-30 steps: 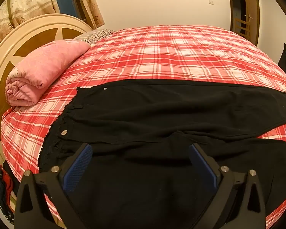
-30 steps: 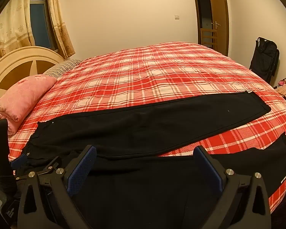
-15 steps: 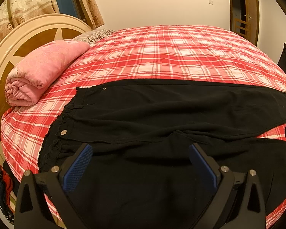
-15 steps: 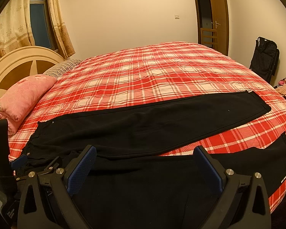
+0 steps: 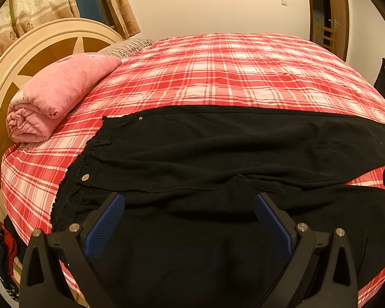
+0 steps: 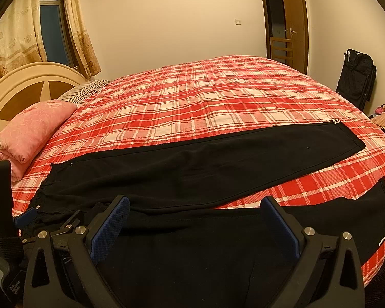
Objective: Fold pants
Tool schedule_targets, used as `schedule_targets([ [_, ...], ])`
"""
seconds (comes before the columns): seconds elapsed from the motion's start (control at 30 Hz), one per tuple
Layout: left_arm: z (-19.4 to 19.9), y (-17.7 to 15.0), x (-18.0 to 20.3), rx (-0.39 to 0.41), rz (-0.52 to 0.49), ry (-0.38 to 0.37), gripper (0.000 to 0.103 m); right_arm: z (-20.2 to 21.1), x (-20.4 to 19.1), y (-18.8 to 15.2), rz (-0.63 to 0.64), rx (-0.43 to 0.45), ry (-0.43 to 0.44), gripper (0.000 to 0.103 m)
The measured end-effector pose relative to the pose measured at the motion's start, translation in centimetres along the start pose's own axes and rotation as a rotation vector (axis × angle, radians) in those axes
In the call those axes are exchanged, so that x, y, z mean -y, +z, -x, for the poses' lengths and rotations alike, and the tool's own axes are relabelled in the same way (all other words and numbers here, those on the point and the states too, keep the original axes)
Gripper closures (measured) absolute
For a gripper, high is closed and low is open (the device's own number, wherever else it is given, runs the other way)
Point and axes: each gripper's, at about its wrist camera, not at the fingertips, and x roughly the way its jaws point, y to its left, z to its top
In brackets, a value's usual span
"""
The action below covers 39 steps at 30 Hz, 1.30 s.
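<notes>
Black pants lie spread flat on the red plaid bed, waistband at the left, legs running right in a V. My left gripper is open and empty, hovering above the near leg close to the crotch. In the right wrist view the pants show both legs, the far hem at the right. My right gripper is open and empty above the near leg. The left gripper shows at the left edge of that view, near the waistband.
A rolled pink quilt lies at the bed's left end against the cream headboard. A striped pillow sits behind it. A black bag and a door stand at the right. Clothes lie below the bed's left corner.
</notes>
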Motion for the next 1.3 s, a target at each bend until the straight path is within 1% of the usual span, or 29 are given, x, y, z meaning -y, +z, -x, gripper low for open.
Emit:
schedule_targets([
  [0.7, -0.5, 0.0, -0.1, -0.005, 0.003, -0.006, 0.0, -0.8, -0.2, -0.1, 0.0, -0.023, 0.008, 0.001],
  [0.83, -1.0, 0.0, -0.1, -0.018, 0.01, -0.018, 0.0, -1.5, -0.2, 0.0, 0.002, -0.037, 0.009, 0.001],
  [0.9, -1.4, 0.1, -0.1, -0.046, 0.023, -0.041, 0.0, -2.0, 0.0, 0.0, 0.002, -0.047, 0.011, 0.001],
  [0.97, -1.7, 0.2, -0.2, -0.046, 0.018, -0.034, 0.0, -2.5, 0.0, 0.1, 0.0, -0.06, 0.007, 0.001],
  [1.1, -2.3, 0.7, -0.7, 0.009, 0.007, 0.013, 0.0, -3.4, 0.2, 0.3, -0.009, -0.071, 0.005, 0.001],
  [1.3, -3.4, 1.4, -1.4, 0.003, 0.007, 0.03, 0.0, -4.4, -0.5, 1.2, 0.032, -0.063, 0.007, 0.001],
])
